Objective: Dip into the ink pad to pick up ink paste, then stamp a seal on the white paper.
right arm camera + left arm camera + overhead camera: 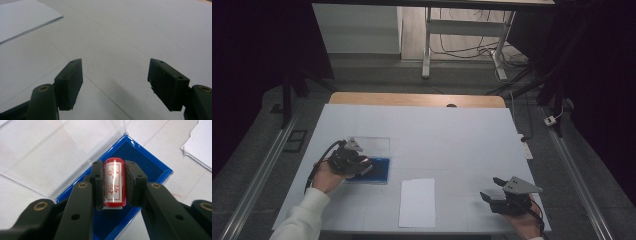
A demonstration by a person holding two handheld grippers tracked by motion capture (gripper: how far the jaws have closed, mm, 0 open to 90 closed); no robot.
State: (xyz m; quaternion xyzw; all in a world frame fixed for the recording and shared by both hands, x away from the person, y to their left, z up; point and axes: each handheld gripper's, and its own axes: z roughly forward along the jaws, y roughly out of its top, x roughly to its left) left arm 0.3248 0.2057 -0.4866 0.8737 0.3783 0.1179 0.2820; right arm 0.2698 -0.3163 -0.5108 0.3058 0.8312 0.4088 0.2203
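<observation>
Dark surroundings frame a grey floor with rails at both sides, and beyond the far edge stand a pale cabinet and a white metal frame with loose cables on the floor. Centrally placed is the worktop (447, 130), covered in a white sheet, with a strip of bare wood showing along its far edge. On its near middle lies a sheet of white paper (417, 202), flat and well apart from both hands. To the left of the paper sits a blue ink pad case (379, 171), its dark blue pad facing up and its clear lid (374, 145) folded open and lying flat on the far side. The left tongs (362, 165), held in a hand with a white sleeve, sit over the near-left part of the case. In the left gripper view the left tongs are clenched on a red cylindrical stamp (114, 182), one black pad pressed to each side of its barrel; a white label with red characters faces the camera, and the stamp stands over the blue pad. Whether its base touches the pad cannot be told. The right tongs (493, 189) rest at the near right corner of the worktop, well apart from the paper, released, with their jaws standing wide and bare white surface between them.
</observation>
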